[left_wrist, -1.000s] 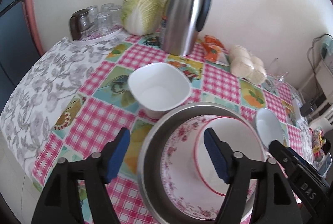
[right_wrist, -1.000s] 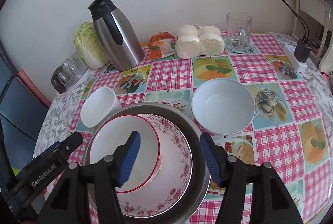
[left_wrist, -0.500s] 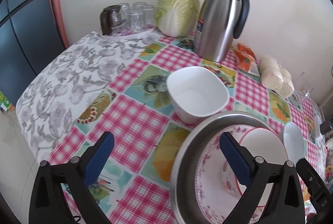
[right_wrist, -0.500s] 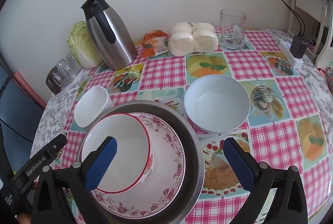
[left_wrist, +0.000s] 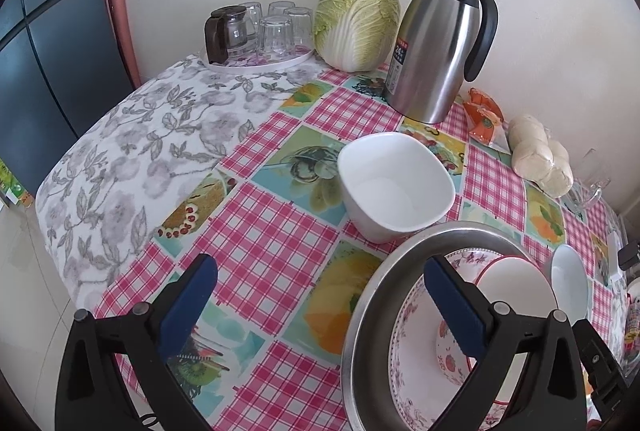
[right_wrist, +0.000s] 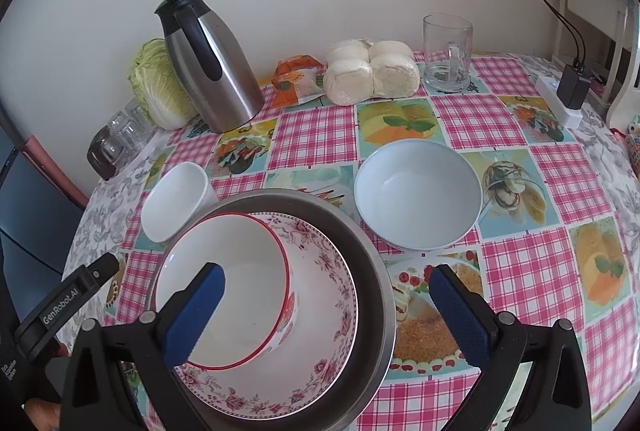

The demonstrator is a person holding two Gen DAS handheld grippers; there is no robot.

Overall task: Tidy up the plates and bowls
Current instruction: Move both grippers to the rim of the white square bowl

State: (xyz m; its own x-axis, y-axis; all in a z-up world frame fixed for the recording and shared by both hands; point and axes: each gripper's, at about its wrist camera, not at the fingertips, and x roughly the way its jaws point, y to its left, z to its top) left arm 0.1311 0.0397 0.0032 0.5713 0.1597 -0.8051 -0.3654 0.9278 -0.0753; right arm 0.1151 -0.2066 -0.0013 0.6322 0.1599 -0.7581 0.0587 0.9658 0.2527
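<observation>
Our right gripper (right_wrist: 326, 311) is released, its blue pads wide apart at the bottom of the right wrist view, holding nothing. Between and behind them stands the nested stack: a red-rimmed white ceramic bowl (right_wrist: 224, 283) sits tilted inside a pink-flowered porcelain plate (right_wrist: 320, 343), which lies in a wide stainless-steel basin (right_wrist: 372, 271).

Our left gripper (left_wrist: 320, 307) is also released and empty, at the bottom of the left wrist view. Just above its right pad, in the centre of that frame, stands a squarish white ceramic bowl (left_wrist: 394, 187), touching or almost touching the basin rim.

To the right of the stack in the right wrist view sits a round pale-blue bowl (right_wrist: 418, 195), near the basin but apart from it.

We judge these two loose bowls stiff, glazed, slippery and breakable. The best hold is probably on the rim, one pad inside the wall and one outside, closing gently. The square bowl looks deeper, so it may tip when lifted by one side.
</observation>
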